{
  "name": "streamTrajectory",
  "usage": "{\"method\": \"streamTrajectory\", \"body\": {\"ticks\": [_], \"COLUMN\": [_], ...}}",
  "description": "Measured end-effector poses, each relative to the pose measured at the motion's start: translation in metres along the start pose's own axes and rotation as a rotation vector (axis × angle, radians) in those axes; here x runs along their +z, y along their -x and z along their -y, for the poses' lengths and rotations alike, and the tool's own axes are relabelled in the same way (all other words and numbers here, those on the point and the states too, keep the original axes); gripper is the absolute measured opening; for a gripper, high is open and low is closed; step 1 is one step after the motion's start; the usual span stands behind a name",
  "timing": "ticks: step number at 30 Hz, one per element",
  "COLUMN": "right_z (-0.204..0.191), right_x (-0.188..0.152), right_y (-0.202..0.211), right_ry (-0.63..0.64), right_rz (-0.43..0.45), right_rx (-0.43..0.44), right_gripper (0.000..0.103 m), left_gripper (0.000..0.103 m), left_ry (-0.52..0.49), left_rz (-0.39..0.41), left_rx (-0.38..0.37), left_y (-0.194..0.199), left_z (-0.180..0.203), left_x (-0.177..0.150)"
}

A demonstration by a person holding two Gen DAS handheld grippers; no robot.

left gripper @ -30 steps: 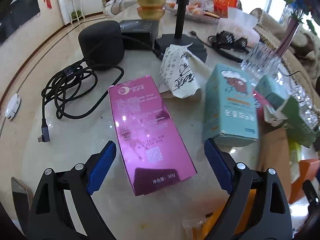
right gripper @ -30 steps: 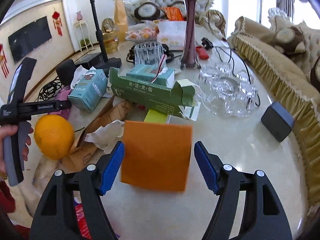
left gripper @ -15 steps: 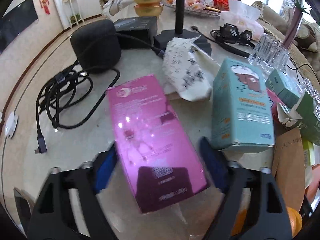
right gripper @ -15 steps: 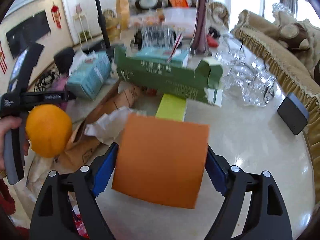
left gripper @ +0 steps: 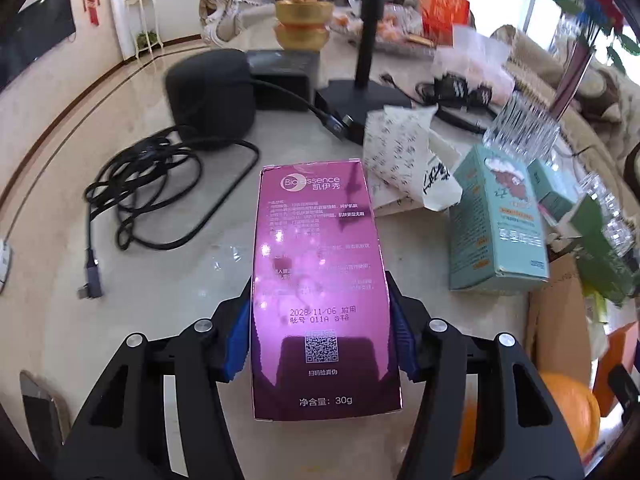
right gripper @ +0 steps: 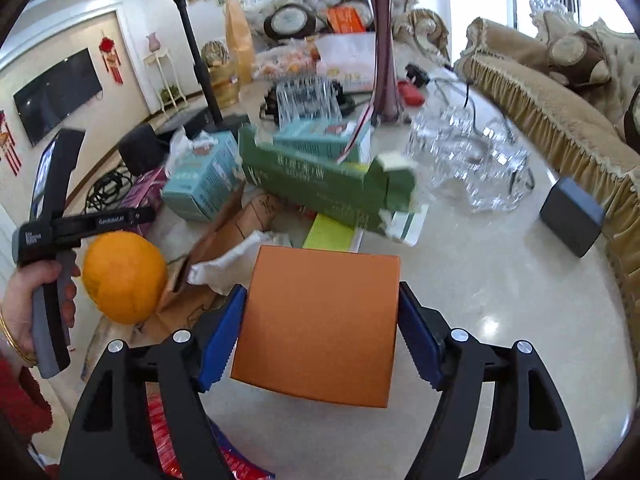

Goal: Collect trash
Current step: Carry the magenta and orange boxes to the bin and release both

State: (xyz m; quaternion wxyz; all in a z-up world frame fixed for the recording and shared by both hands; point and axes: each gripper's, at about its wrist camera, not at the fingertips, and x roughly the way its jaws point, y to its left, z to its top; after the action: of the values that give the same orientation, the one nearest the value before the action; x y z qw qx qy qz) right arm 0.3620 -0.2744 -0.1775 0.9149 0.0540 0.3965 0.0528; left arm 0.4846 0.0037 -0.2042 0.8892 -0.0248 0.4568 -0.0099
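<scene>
Reaching down over the marble surface (left gripper: 168, 280), the left hand-held gripper (left gripper: 320, 336) has just been closing its jaws, and its blue pads (left gripper: 237, 340) now press both long sides of the pink Bioessence carton (left gripper: 320, 264), whose far end points away toward the crumpled printed paper (left gripper: 404, 160). A teal carton (left gripper: 496, 220) lies just right of it. The right hand-held gripper (right gripper: 318, 336) straddles the orange box (right gripper: 320, 320), pads seemingly touching its 2 sides, though its jaws have also been closing. An orange (right gripper: 124, 276) sits left, near the green carton (right gripper: 320, 184).
</scene>
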Motion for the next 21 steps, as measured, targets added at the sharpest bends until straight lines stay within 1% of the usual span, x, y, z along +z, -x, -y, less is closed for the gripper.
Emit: {"method": "streamTrajectory", "body": {"ticks": [2, 4, 5, 7, 9, 11, 13, 14, 16, 17, 19, 20, 21], "right_z": [0.002, 0.01, 0.013, 0.012, 0.006, -0.002, -0.014, -0.019, -0.029, -0.037, -0.045, -0.049, -0.05], "right_x": [-0.003, -0.007, -0.007, -0.007, -0.009, -0.017, -0.034, -0.043, -0.065, -0.087, -0.116, -0.143, -0.161], "right_y": [0.0, 0.001, 0.006, 0.034, 0.064, 0.1, 0.137, 0.152, 0.174, 0.184, 0.183, 0.174, 0.165], "right_ry": [0.011, -0.032, -0.049, -0.063, -0.06, -0.06, -0.063, -0.06, -0.061, -0.06, -0.058, -0.063, -0.079], "right_rz": [-0.007, -0.021, -0.013, 0.035, 0.075, 0.114, 0.127, 0.131, 0.116, 0.081, 0.019, -0.049, -0.102], "right_rx": [-0.027, -0.025, -0.021, -0.004, 0.02, 0.05, 0.106, 0.118, 0.149, 0.163, 0.171, 0.162, 0.164], "right_gripper": [0.069, 0.069, 0.069, 0.069, 0.069, 0.069, 0.069, 0.069, 0.069, 0.069, 0.069, 0.069, 0.069], "left_gripper": [0.057, 0.057, 0.057, 0.057, 0.057, 0.057, 0.057, 0.057, 0.057, 0.057, 0.057, 0.057, 0.057], "left_ry": [0.027, 0.047, 0.054, 0.056, 0.047, 0.041, 0.024, 0.016, -0.003, -0.019, -0.061, -0.069, -0.055], "left_rz": [0.035, 0.048, 0.067, 0.093, 0.136, 0.171, 0.198, 0.201, 0.18, 0.154, 0.106, 0.043, -0.011], "left_rx": [-0.02, -0.046, -0.044, -0.067, -0.086, -0.115, -0.154, -0.164, -0.209, -0.227, -0.219, -0.233, -0.251], "left_y": [0.014, 0.026, 0.038, 0.06, 0.094, 0.132, 0.178, 0.193, 0.228, 0.238, 0.244, 0.24, 0.234], "left_z": [-0.012, -0.023, -0.029, -0.035, -0.038, -0.039, -0.038, -0.036, -0.029, -0.025, -0.014, -0.007, -0.006], "left_x": [-0.005, -0.009, -0.012, -0.018, -0.029, -0.046, -0.074, -0.086, -0.129, -0.153, -0.194, -0.225, -0.247]}}
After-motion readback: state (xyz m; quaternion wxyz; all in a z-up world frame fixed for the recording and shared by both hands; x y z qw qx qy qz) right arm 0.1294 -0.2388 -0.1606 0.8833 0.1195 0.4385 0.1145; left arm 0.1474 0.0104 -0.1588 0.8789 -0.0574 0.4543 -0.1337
